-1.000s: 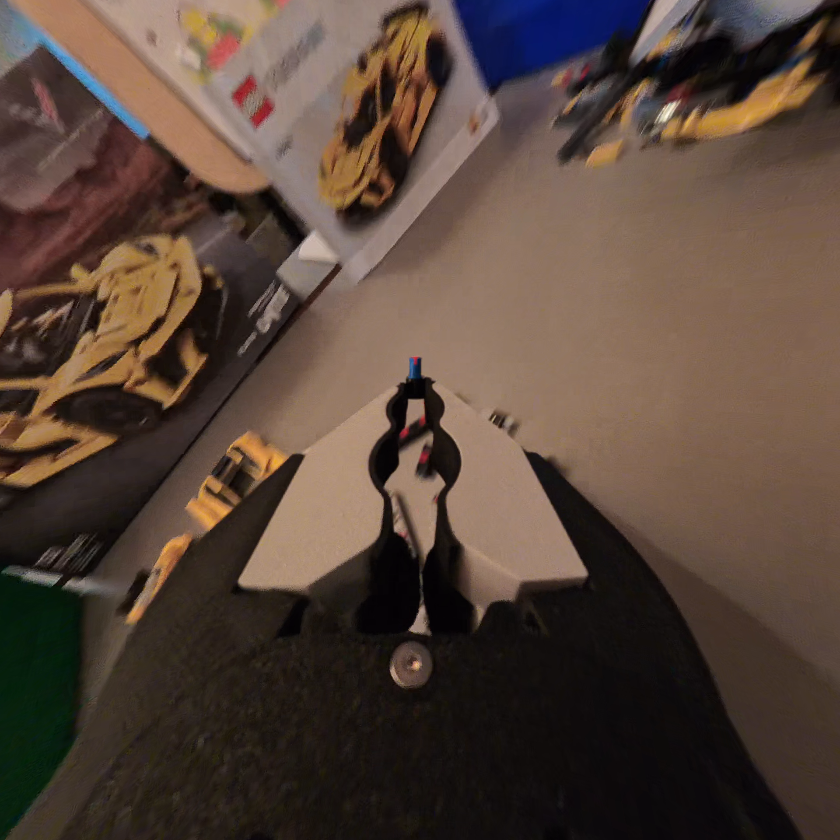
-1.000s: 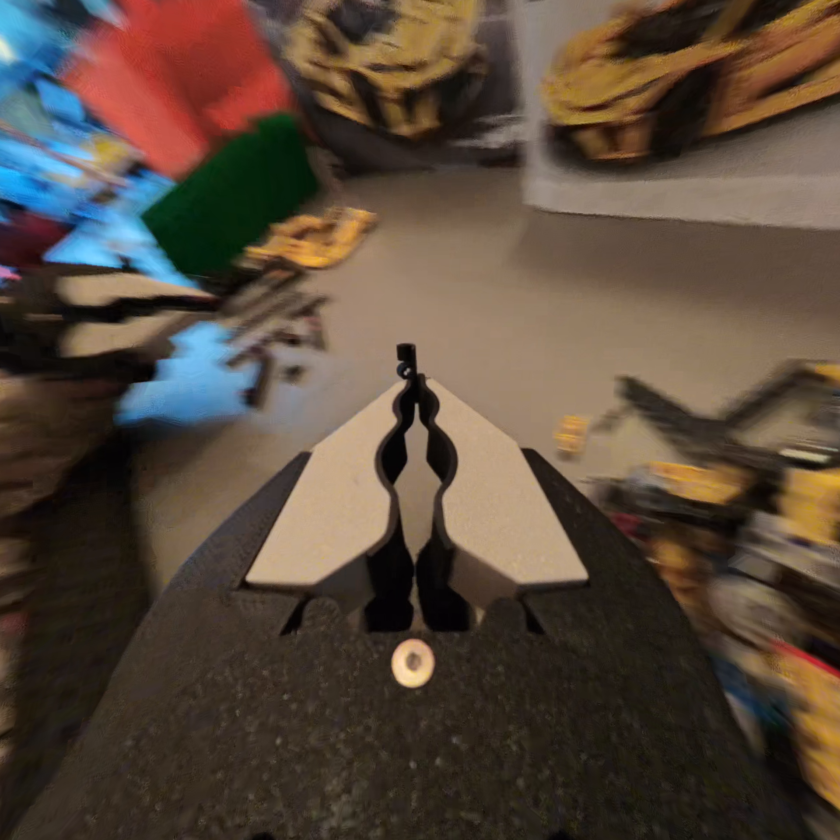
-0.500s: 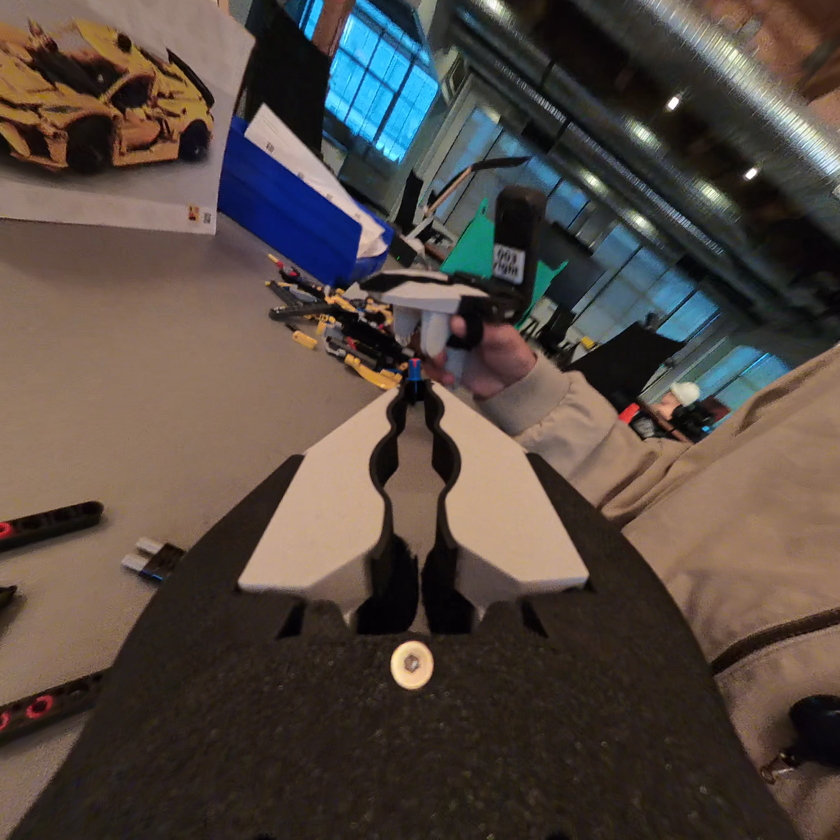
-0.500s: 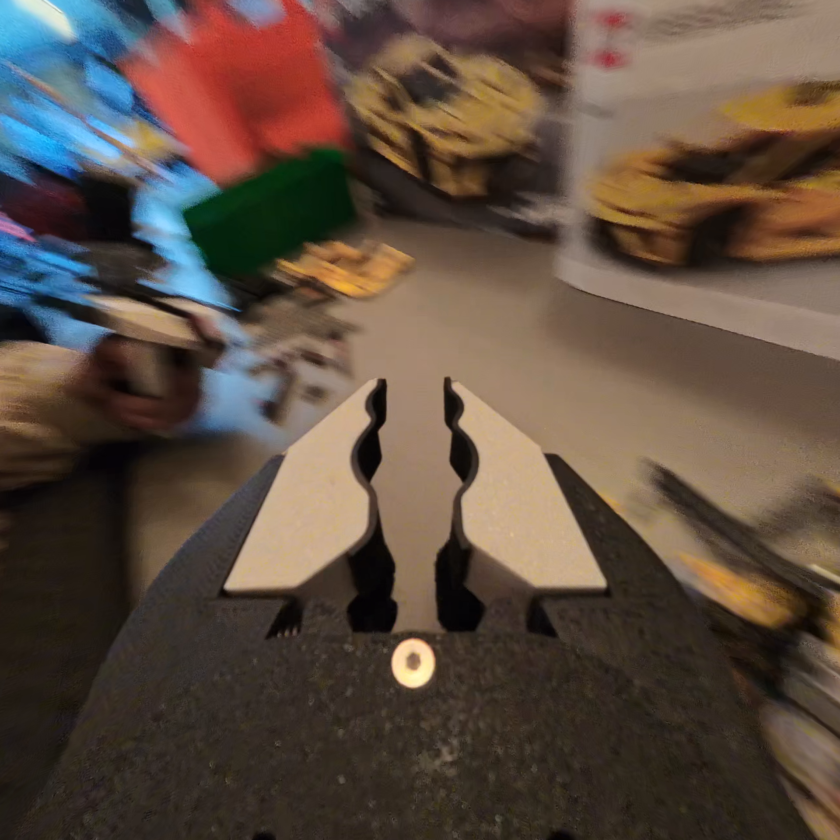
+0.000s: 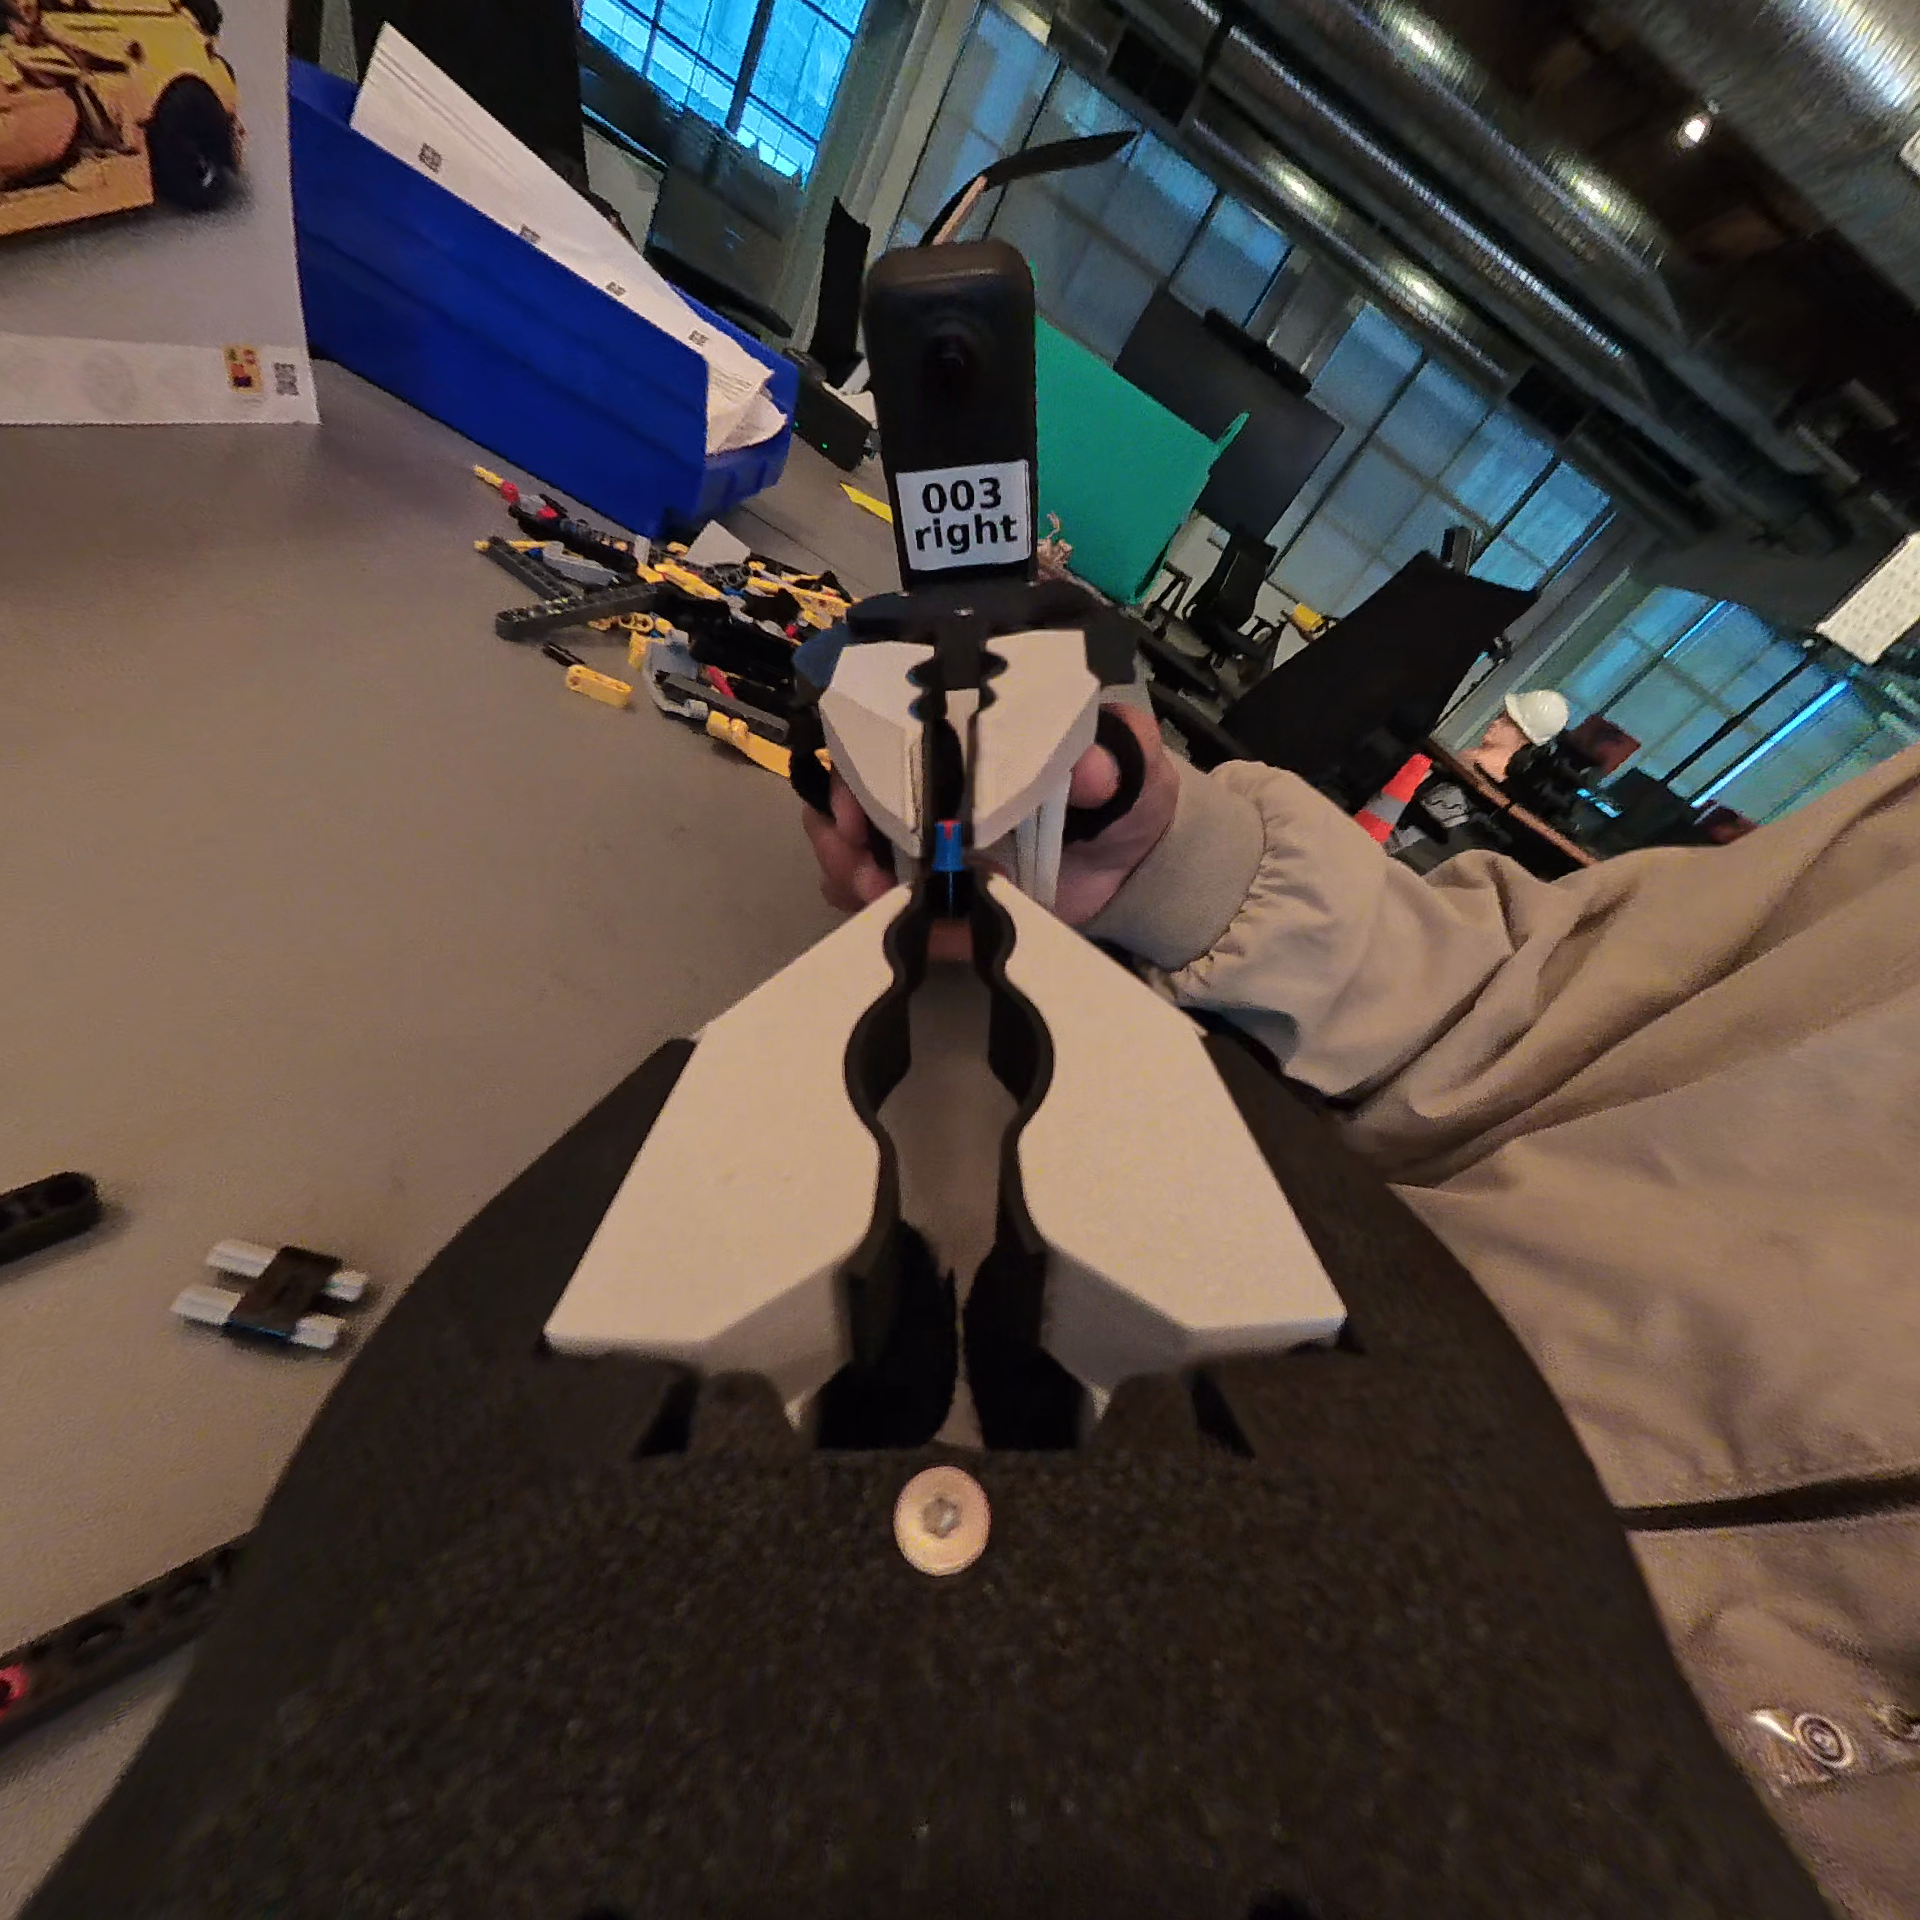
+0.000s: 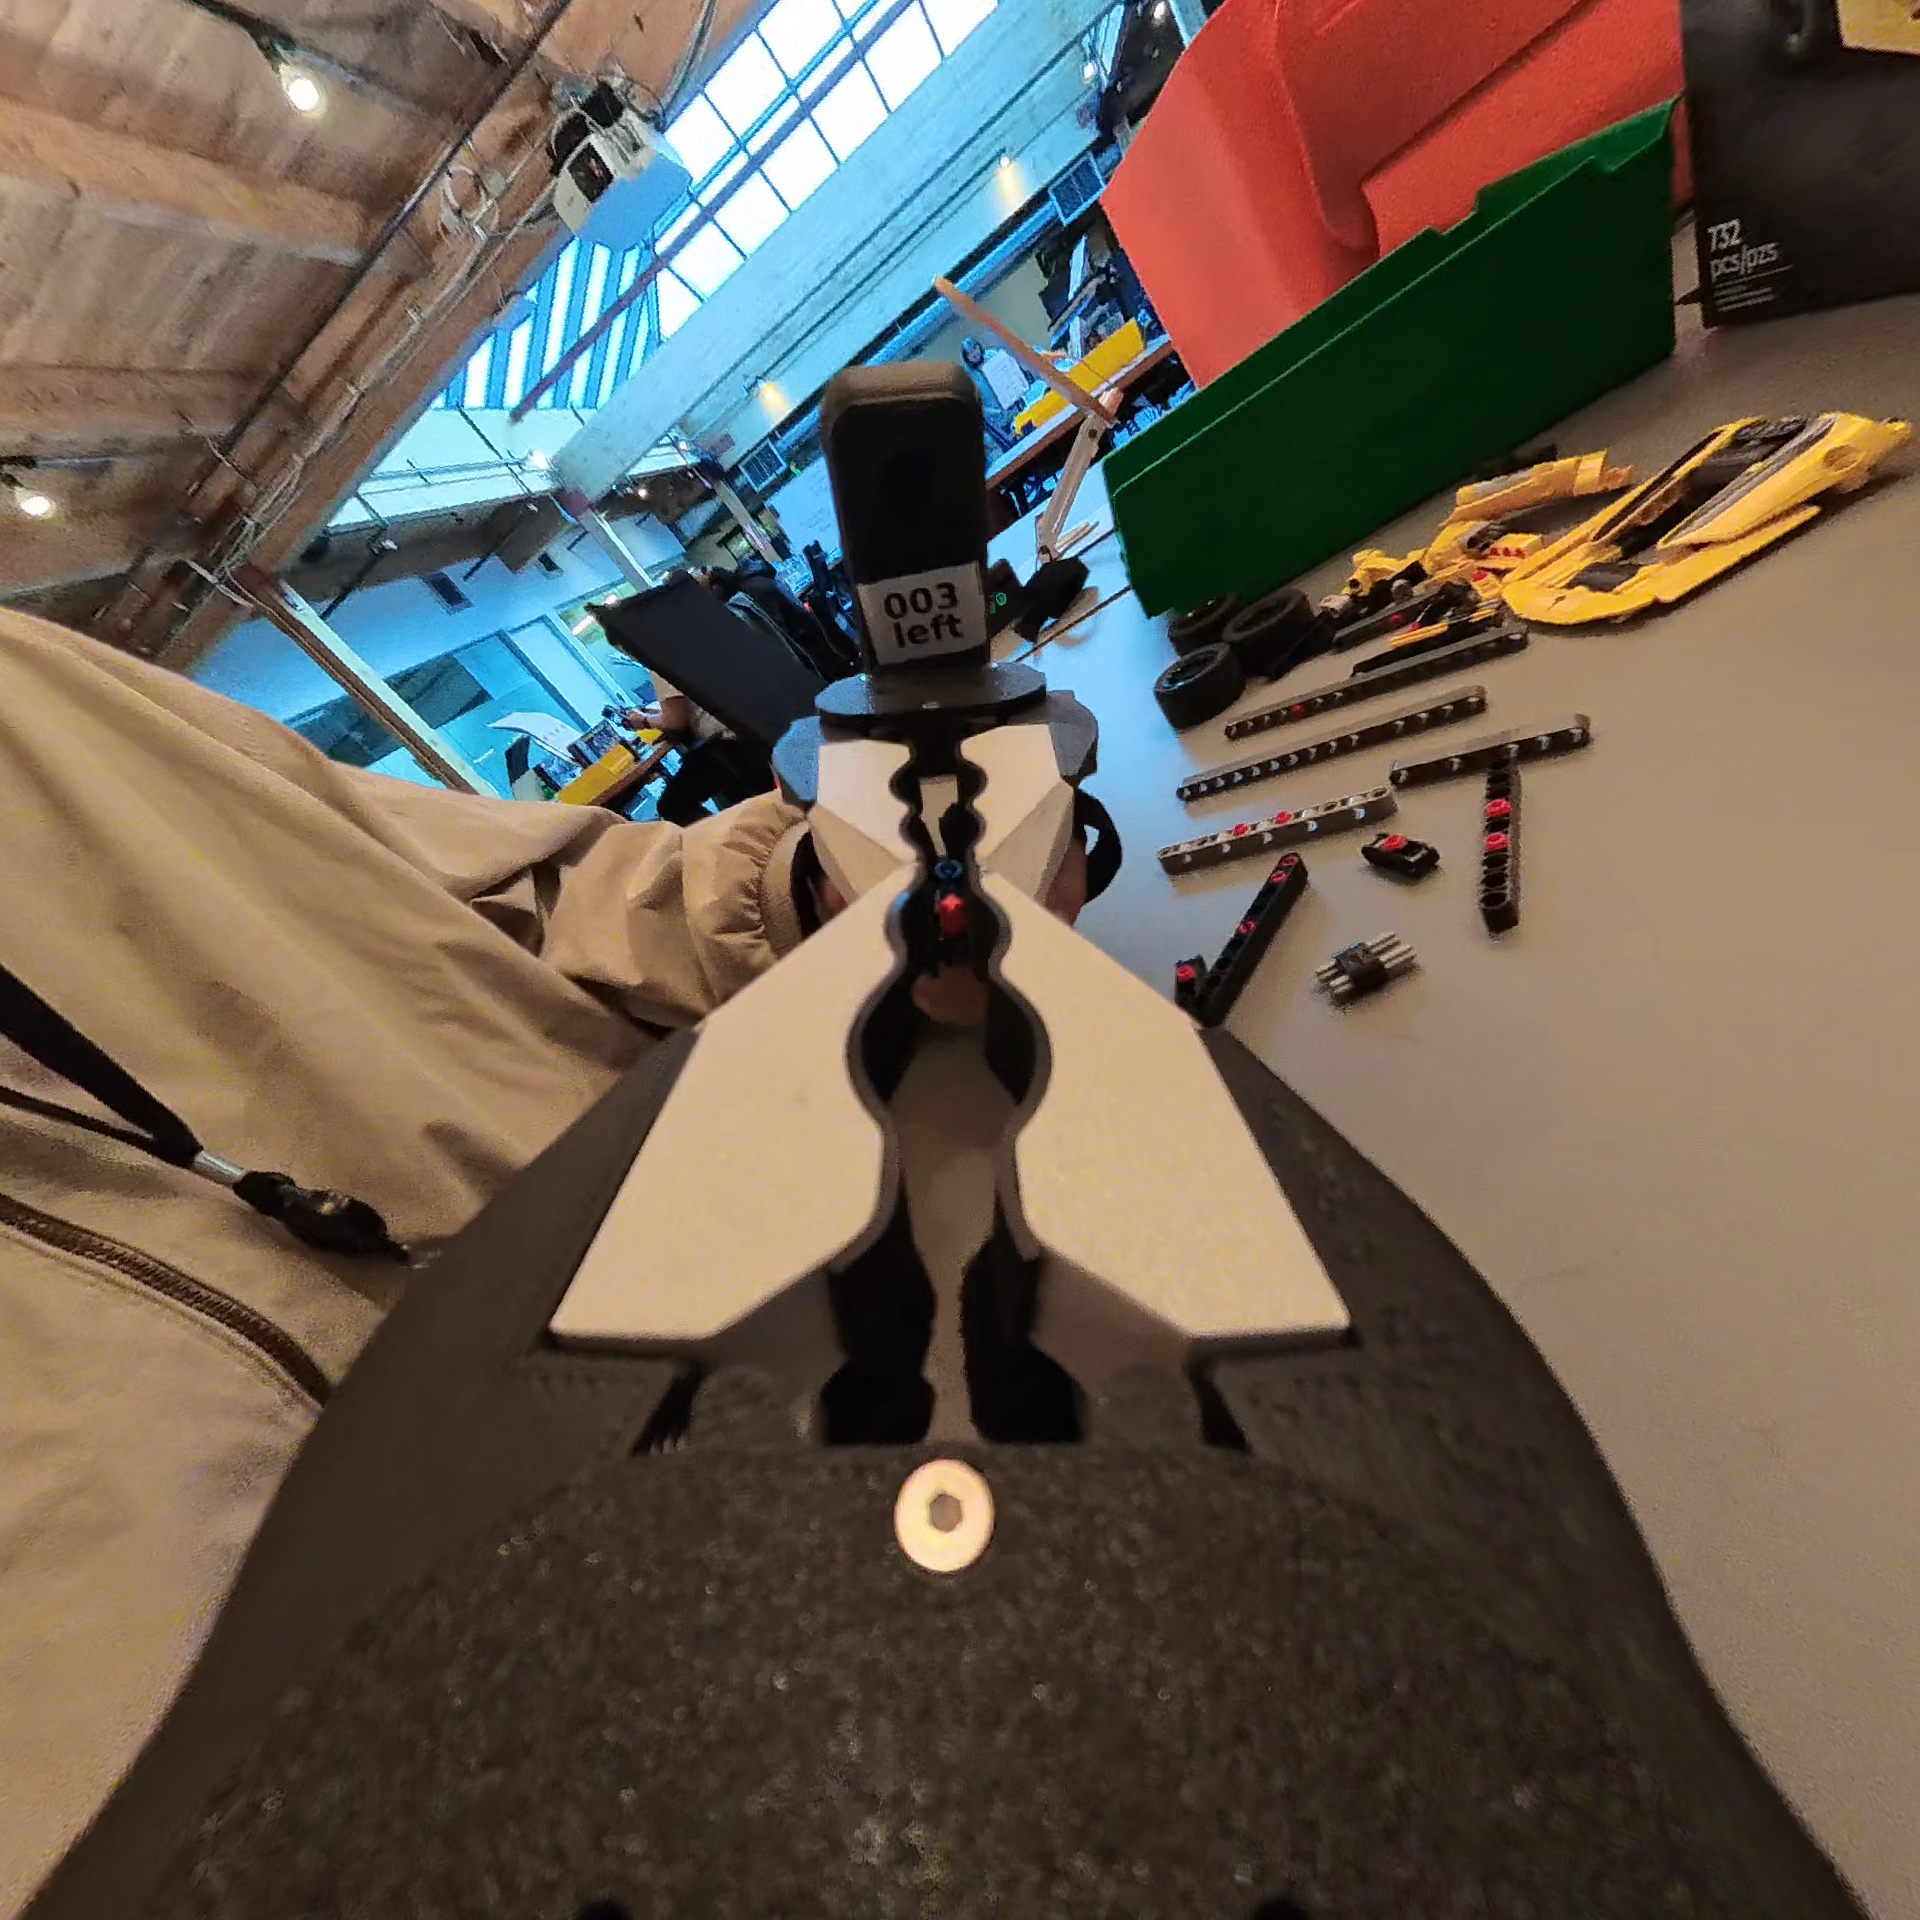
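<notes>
My two grippers face each other tip to tip above the grey table (image 5: 260, 831). My left gripper (image 5: 945, 899) is shut on the black end of a small pin (image 5: 945, 844) with a blue middle and a red tip. My right gripper (image 6: 948, 925) has its jaws drawn narrow around the red end of that pin (image 6: 948, 907). The right gripper also shows in the left wrist view (image 5: 940, 810), held by a hand. The left gripper shows in the right wrist view (image 6: 940, 831).
Black beams with red pins (image 6: 1351, 748), black wheels (image 6: 1226, 644), a yellow car body (image 6: 1662, 520) and a green bin (image 6: 1403, 416) lie on one side. A blue bin (image 5: 499, 312), a pile of loose parts (image 5: 675, 644) and a small grey-black part (image 5: 270, 1294) lie on the other. A beige sleeve (image 5: 1455, 987) is close by. Both grippers' tips are close together, under 4 cm apart.
Both grippers swung up from the table to face each other. The right gripper held a small black piece, opened half a second ago, and now has its jaws narrow on the left's pin.
</notes>
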Tool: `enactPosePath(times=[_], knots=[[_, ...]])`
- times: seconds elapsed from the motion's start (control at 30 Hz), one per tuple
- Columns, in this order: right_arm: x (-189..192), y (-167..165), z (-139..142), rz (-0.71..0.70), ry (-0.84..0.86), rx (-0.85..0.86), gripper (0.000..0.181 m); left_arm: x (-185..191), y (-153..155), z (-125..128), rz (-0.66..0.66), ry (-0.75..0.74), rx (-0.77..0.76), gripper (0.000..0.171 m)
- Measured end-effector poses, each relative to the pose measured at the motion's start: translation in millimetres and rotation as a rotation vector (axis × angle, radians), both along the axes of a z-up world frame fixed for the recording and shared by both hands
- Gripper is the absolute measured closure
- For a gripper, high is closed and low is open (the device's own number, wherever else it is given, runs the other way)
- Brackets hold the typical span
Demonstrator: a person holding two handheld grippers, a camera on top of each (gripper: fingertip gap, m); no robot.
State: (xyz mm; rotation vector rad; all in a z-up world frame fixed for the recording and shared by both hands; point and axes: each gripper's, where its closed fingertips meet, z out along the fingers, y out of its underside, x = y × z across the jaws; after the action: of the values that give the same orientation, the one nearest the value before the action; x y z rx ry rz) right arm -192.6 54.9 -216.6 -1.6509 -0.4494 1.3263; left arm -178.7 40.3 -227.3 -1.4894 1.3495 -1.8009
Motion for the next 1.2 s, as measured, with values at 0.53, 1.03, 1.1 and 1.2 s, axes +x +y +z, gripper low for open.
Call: enactPosePath(times=[0.53,1.03,1.1,1.2], knots=[[-1,11,4,-0.071,0.083,-0.027,0.180,-2,11,7,0.064,-0.043,-0.029,0.164],[5,15,13,-0.125,0.042,0.048,0.180,-4,22,20,0.098,-0.100,-0.104,0.164],[3,12,11,-0.112,0.034,0.037,0.180,-3,21,21,0.092,-0.104,-0.099,0.161],[4,11,10,-0.120,0.028,0.038,0.180,-3,19,21,0.092,-0.108,-0.074,0.164]])
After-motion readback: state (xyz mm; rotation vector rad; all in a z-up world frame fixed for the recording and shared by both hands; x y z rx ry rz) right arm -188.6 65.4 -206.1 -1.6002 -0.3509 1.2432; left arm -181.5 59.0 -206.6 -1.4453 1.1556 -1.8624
